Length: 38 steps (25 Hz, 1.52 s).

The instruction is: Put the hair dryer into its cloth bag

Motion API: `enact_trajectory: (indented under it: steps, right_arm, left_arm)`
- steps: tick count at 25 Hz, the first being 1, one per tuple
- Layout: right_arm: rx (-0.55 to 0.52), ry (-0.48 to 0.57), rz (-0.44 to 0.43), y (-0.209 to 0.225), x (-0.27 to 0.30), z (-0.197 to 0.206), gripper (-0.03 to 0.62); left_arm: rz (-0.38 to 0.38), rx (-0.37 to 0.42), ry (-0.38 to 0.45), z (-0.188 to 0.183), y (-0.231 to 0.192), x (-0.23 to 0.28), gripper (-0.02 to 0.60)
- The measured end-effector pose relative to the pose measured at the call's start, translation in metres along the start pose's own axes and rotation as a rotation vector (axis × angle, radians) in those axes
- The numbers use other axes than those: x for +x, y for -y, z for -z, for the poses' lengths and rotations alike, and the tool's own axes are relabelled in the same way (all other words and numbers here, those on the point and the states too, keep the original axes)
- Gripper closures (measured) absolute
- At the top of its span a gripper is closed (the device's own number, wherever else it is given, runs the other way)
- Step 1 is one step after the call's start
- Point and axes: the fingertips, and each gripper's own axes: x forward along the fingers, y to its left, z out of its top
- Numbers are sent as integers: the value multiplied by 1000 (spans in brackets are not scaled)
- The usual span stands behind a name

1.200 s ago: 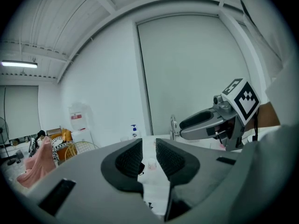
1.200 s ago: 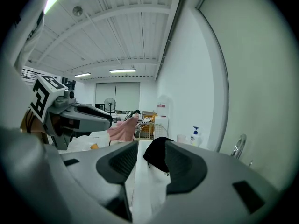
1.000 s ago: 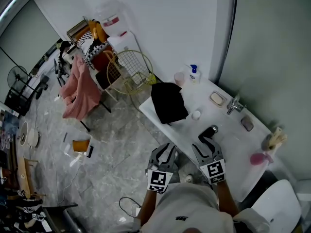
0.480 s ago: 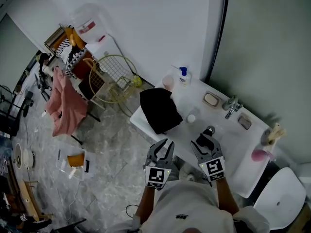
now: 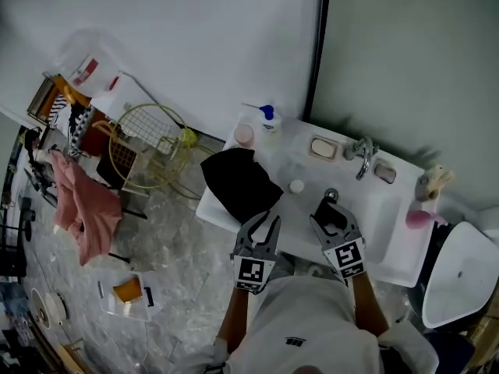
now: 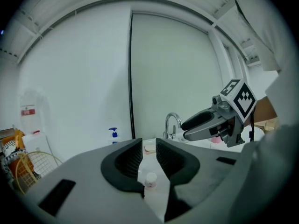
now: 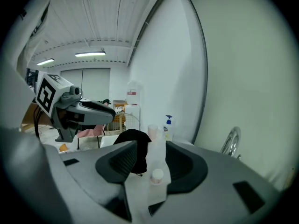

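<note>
Bag (image 5: 236, 184), a limp heap of black cloth, lies on the counter (image 5: 312, 170) well to the left of the tap (image 5: 360, 153) as the head view shows it. A small jar (image 5: 296, 186) stands between the bag and the tap. No dryer shows plainly in any view. It may sit under or inside the black heap, but the cloth hides whatever is there.

Both grippers hover on the person's side of the tap and touch nothing. The left gripper (image 5: 267, 221) is nearer the bag, just short of its near edge. The right gripper (image 5: 331, 213) is almost in line with the tap. Each gripper view shows its fingers drawn nearly together with a slim gap between them. That gap is empty, with only the jar and the counter visible beyond it.

The bag will likely handle as soft and light. It should fold and slide on the smooth counter rather than stand open. A pinch on the hem at the mouth seems the best hold, lifting it so the opening gapes. The dryer is probably hard, smooth plastic, heavier at the head, with a trailing cord. Its handle looks like the safest place to grip.
</note>
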Motion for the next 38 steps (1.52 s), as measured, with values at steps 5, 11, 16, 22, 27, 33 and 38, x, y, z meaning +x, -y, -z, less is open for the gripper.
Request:
enact_trajectory:
  steps: [5,11,16,22,27,33,38]
  right_arm:
    - [24,-58,99,18,7,18,393]
    - [69,-146,195,40,-2,54,393]
    - [114,-218,215,59,-13,90,393]
    - [156,-271,186,79,-24,132,393]
    - [159,-297,145,96,-22,161,393]
    - [135,-356,90,104,-19,194,393]
    - [77,-406,44,107,-14,217,393]
  left_arm:
    - [129,4,-18,17,-3,30,486]
    - [263,6,-61,38,9,60,486]
    - [328,-13,-111,56,28,82,486]
    - [366,-8,-176,74,64,100,486]
    - [372,-4,-213,85,88,121,486]
    - [397,-16,-262,103,116,139,486]
    - [440,-20,-304,117,140,149,486]
